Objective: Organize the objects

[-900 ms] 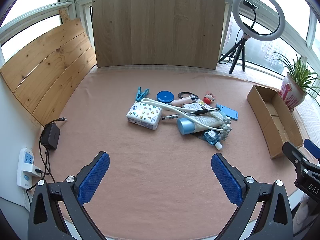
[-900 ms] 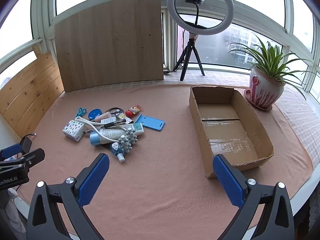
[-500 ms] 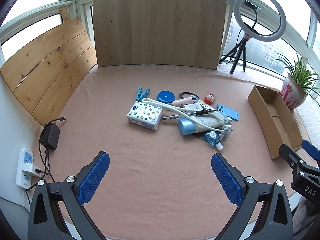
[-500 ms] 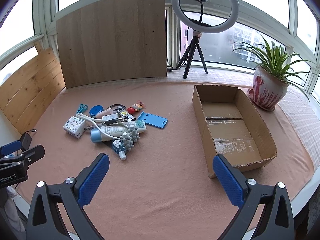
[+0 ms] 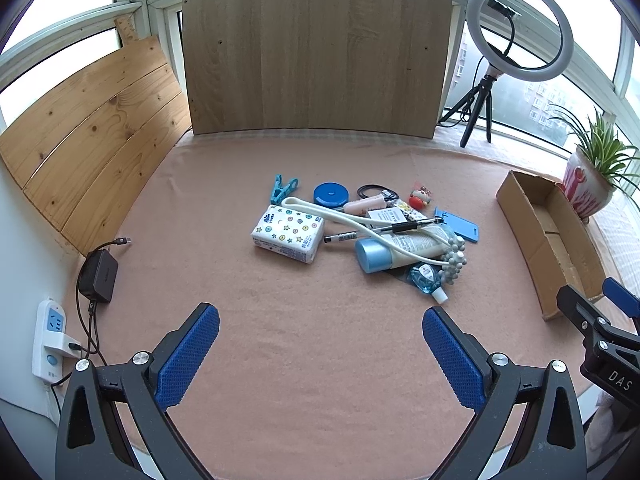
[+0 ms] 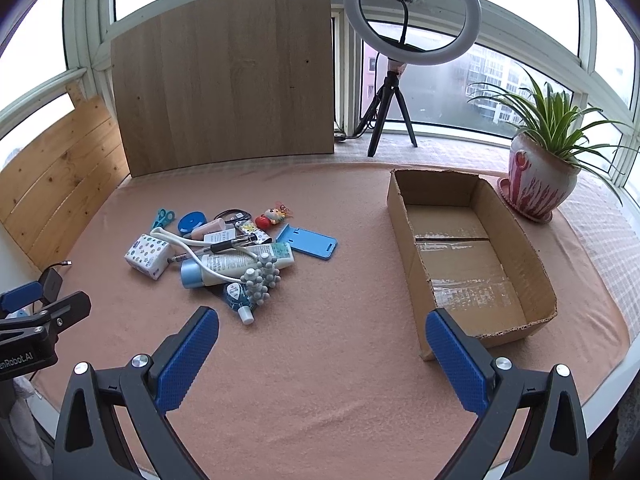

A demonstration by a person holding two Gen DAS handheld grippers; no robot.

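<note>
The left claw (image 5: 320,350) hangs above the bare pink cloth of the surface (image 5: 320,380) at the bottom of its frame, its blue pads spread wide with nothing between them. The right claw (image 6: 322,350) is likewise wide and holds nothing, low in its own frame, its right pad in front of the near corner of the cardboard box (image 6: 408,248).

The things to sort lie in a loose heap at the middle of the left view, and left of centre in the right view. A patterned tissue pack (image 5: 288,233) sits at the heap's left edge. Right of it, a white tube with a blue cap (image 5: 394,249) lies on its side, with a black pen (image 5: 408,226) and a white looped cord (image 5: 336,213) crossing over it. A grey knobbed massager (image 5: 454,258) rests against the tube, touching a small blue bottle (image 5: 428,278) at the heap's lower right. A round blue tape measure (image 5: 331,195), a teal clip (image 5: 282,188) and a flat blue card holder (image 5: 458,225) lie along the upper side.

The box stands open on the right of both frames, well apart from the heap, next to a potted plant (image 6: 538,180)
</note>
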